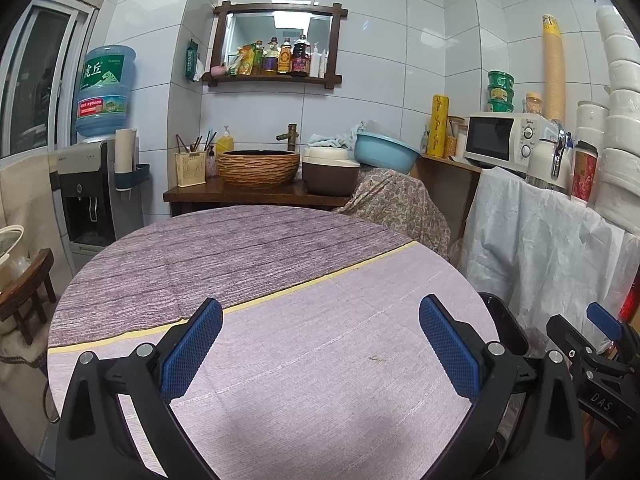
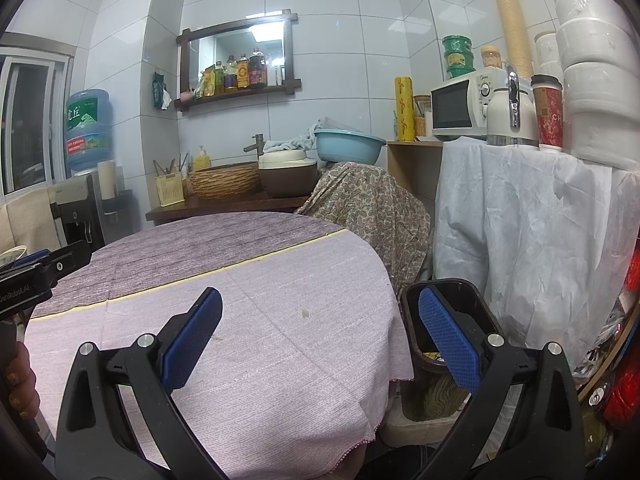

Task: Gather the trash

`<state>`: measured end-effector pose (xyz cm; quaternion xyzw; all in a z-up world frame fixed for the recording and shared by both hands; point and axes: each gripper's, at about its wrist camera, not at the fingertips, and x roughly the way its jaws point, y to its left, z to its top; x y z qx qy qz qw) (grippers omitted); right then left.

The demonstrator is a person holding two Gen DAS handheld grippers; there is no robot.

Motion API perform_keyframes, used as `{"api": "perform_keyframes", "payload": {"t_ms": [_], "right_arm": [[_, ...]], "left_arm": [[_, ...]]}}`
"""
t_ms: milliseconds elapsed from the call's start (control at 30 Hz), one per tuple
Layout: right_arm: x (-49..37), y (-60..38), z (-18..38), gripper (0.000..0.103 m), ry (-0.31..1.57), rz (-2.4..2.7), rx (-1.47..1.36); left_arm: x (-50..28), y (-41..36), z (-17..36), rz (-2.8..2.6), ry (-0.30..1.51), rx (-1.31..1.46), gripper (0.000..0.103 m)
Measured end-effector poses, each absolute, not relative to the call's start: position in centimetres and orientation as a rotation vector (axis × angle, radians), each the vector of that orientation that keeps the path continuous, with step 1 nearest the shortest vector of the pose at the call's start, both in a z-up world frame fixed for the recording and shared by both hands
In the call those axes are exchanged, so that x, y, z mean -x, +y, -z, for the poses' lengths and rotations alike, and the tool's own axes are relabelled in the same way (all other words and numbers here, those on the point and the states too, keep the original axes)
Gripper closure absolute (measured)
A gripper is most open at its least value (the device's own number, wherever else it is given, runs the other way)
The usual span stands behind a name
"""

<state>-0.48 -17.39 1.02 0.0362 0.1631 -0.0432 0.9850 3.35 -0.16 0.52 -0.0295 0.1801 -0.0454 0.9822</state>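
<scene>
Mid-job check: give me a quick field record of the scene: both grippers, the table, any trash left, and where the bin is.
left gripper: open, empty, over the table
right gripper: open, empty, over the table's right edge
table: round, covered with a lilac and grey-purple cloth
trash on table: only a small yellowish scrap and a faint speck
bin: dark plastic waste bin on the floor right of the table, some litter inside
</scene>
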Motion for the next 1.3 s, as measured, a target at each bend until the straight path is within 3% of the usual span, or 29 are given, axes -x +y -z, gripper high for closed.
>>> {"api": "perform_keyframes", "payload": {"t_ms": [1300], "right_arm": [[0.25,-17.17,-0.99,0.006,0.344,0.089,-0.074]], "left_arm": [[-3.36,-1.00,-0.01,0.075,0.388,0.042,0.005]]}}
